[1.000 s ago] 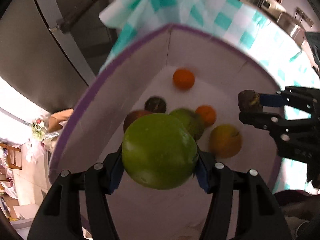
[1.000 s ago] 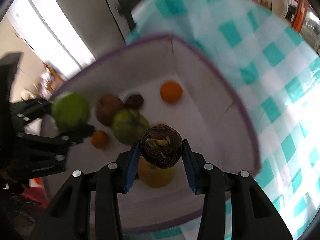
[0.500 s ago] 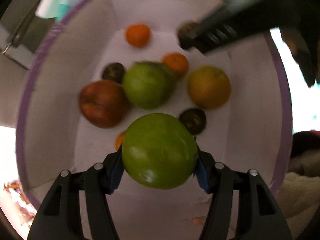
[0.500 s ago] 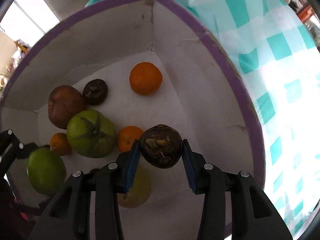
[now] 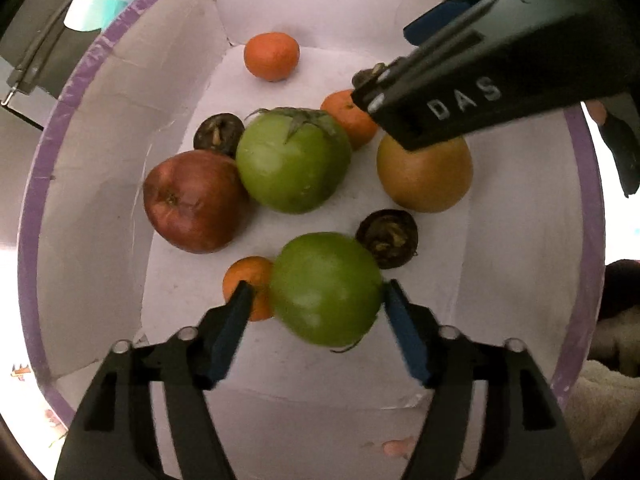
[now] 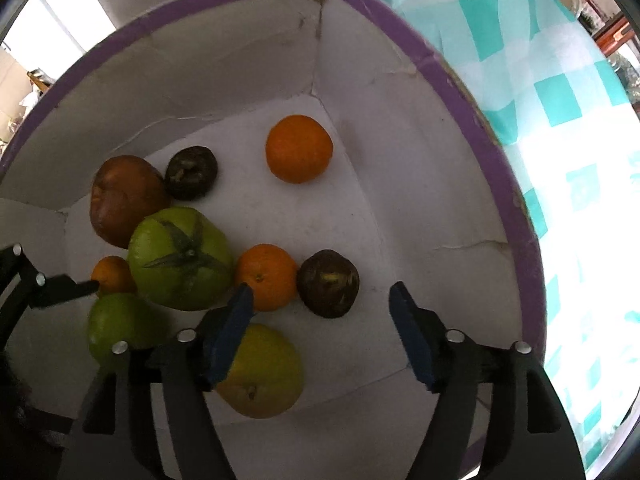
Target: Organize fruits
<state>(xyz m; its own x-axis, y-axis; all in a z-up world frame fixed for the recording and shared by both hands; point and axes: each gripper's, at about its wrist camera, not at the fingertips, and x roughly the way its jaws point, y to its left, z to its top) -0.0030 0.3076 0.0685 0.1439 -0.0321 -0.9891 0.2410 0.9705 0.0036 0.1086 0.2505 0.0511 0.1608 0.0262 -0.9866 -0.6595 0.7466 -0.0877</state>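
Inside the white, purple-rimmed box (image 6: 480, 152), we see both grippers spread wide and gripping nothing. The left gripper (image 5: 316, 300) stands with its jaws parted around a smooth green fruit (image 5: 326, 288), a gap showing on either side. The right gripper (image 6: 322, 304) is parted too, a dark wrinkled fruit (image 6: 328, 283) lying on the box floor between its fingertips. Around them lie a red apple (image 5: 192, 200), a green tomato (image 5: 294, 160), a yellow-brown pear (image 5: 426, 176), three oranges and two more dark fruits. A teal checked cloth (image 6: 580, 128) lies under the box.
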